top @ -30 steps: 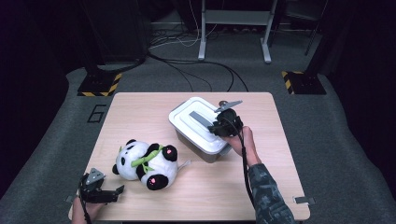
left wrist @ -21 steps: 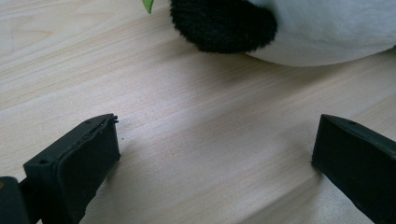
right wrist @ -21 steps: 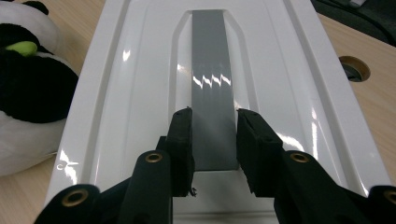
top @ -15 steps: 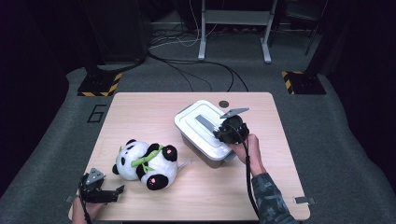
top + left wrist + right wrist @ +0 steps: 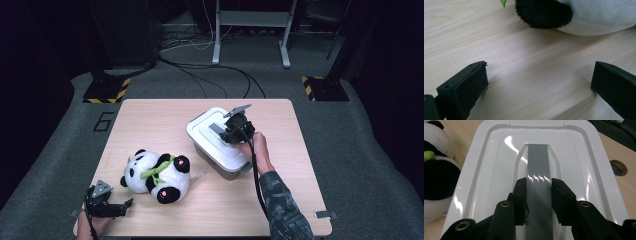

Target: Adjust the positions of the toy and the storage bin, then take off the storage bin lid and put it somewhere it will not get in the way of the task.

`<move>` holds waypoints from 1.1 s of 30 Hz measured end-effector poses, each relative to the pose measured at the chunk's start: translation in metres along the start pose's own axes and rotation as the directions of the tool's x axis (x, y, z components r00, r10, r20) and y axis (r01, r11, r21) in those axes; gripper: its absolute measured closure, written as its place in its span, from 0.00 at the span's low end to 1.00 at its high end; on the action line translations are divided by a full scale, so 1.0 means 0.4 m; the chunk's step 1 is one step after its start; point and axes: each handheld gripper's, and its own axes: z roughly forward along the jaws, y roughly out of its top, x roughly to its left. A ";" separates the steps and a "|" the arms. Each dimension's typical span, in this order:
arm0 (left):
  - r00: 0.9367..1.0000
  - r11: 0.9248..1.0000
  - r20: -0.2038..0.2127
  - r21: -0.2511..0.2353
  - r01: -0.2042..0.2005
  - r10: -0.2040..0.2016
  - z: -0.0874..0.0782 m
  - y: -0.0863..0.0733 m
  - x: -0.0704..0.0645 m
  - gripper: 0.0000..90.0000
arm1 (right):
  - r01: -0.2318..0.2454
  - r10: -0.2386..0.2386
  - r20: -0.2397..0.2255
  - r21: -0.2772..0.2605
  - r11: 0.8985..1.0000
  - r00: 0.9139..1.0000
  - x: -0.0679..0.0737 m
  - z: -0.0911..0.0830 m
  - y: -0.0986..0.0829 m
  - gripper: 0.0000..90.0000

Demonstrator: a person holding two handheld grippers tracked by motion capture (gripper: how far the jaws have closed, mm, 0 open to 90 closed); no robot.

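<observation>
With our right hand-held gripper [image 5: 538, 185] clamped across the grey handle [image 5: 539, 165] of the white lid [image 5: 216, 136], which sits on its box mid-worktop [image 5: 150, 120], we should lift straight up, while the left hand-held gripper [image 5: 111, 206] rests wide open and empty.

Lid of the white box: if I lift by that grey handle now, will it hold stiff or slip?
The lid looks like moulded hard plastic, so probably stiff and light. Its glossy grey handle may be slippery; the right gripper clamps it from both sides. The box might rise too if the lid fits tightly.
</observation>
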 end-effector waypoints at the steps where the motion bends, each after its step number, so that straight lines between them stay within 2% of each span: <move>1: 1.000 1.000 0.000 0.000 0.000 0.000 0.000 0.000 0.000 0.00 | -0.004 0.004 -0.001 -0.001 1.000 1.000 -0.001 0.000 0.000 0.74; 9: 1.000 1.000 0.000 0.002 0.001 -0.001 0.000 0.001 0.001 0.00 | -0.032 0.032 0.007 -0.019 0.999 0.999 0.006 0.000 -0.007 0.74; 33: 1.000 1.000 -0.004 -0.003 0.003 -0.003 0.001 0.000 0.001 0.00 | -0.034 0.034 0.004 -0.024 0.999 0.999 0.004 0.000 -0.008 0.74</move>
